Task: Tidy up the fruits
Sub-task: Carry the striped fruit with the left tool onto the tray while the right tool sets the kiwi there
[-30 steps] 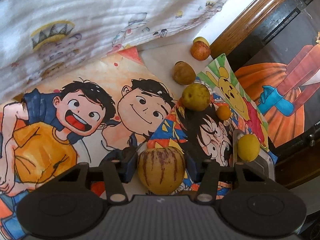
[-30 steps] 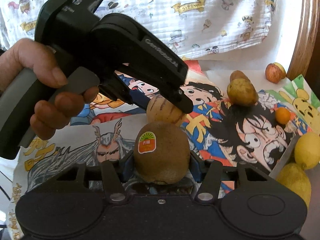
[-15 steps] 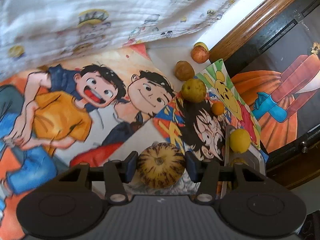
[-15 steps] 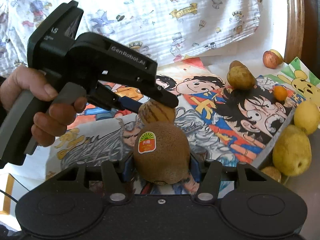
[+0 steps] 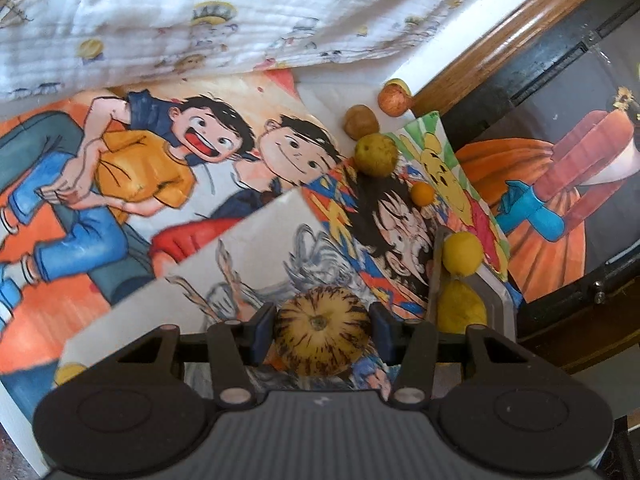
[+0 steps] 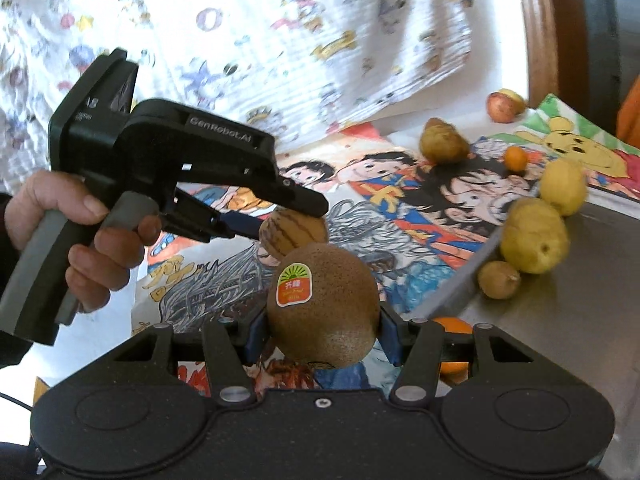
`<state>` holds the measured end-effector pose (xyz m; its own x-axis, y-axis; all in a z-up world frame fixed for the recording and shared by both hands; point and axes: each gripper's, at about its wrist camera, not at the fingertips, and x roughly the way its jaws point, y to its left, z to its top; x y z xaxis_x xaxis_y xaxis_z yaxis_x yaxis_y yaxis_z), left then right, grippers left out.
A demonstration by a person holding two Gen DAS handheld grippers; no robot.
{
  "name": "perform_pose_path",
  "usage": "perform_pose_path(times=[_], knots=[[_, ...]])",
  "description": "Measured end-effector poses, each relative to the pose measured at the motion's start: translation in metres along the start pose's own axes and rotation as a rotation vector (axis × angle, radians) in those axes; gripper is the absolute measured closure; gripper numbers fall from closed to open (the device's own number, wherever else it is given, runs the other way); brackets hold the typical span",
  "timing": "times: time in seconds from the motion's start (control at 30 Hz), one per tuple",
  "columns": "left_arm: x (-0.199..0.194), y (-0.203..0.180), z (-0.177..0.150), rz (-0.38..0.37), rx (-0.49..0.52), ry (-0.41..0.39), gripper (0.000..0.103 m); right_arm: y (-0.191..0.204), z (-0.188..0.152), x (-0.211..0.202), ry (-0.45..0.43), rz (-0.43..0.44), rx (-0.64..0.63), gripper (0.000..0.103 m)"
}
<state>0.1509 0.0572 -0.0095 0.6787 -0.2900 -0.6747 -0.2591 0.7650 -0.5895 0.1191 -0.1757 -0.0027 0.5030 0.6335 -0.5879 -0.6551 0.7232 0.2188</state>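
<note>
- Left gripper [image 5: 322,334] pinched a striped melon [image 5: 322,332], blue pads pressed to both flanks, stem end facing the camera. Jaws partway open, filled by the fruit.
- Right gripper [image 6: 322,334] pinched a kiwi [image 6: 323,306] the same way; orange sticker [image 6: 295,284] faced up toward the lens.
- Both fruits were held clear above the comic posters [image 5: 256,264] covering the desk.
- Right view alone showed the left gripper from the side, a hand [image 6: 76,240] wrapped on its grey handle, the melon at its tips just behind the kiwi.
- Right view alone showed the grey tray [image 6: 568,320] surface at the desk's right edge, with a pear [image 6: 534,236], a lemon [image 6: 562,186], a small brown fruit [image 6: 498,279] and an orange [image 6: 454,344] partly hidden behind the gripper.
- Left view showed only the tray's rim and two yellow fruits there, but alone showed a dark panel with an orange pumpkin picture [image 5: 552,216] past the desk's right edge.
- Both views: a small orange [image 5: 423,194], a greenish-yellow fruit [image 5: 376,155], a brown fruit [image 5: 361,121] and a red apple [image 5: 394,100] toward the far right corner.
- Printed white cloth [image 5: 200,20] lay along the far edge.
</note>
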Motion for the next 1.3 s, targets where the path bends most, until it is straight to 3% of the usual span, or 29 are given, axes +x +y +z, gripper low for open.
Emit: perform_pose_path(times=[0.33, 0.57, 0.77, 1.3], knots=[[0.0, -0.047, -0.023, -0.078, 0.087, 0.005, 0.049, -0.037, -0.023, -0.059, -0.107, -0.178, 0.131, 0.046], [0.018, -0.08, -0.041, -0.136, 0.136, 0.039, 0.049, -0.072, -0.045, -0.084, -0.128, -0.327, 0.201, 0.046], [0.033, -0.111, -0.051, -0.175, 0.207, 0.064, 0.049, -0.082, -0.058, -0.087, -0.106, -0.442, 0.185, 0.046], [0.064, -0.129, -0.068, -0.146, 0.262, 0.131, 0.049, -0.083, -0.065, -0.081, -0.098, -0.458, 0.17, 0.046]])
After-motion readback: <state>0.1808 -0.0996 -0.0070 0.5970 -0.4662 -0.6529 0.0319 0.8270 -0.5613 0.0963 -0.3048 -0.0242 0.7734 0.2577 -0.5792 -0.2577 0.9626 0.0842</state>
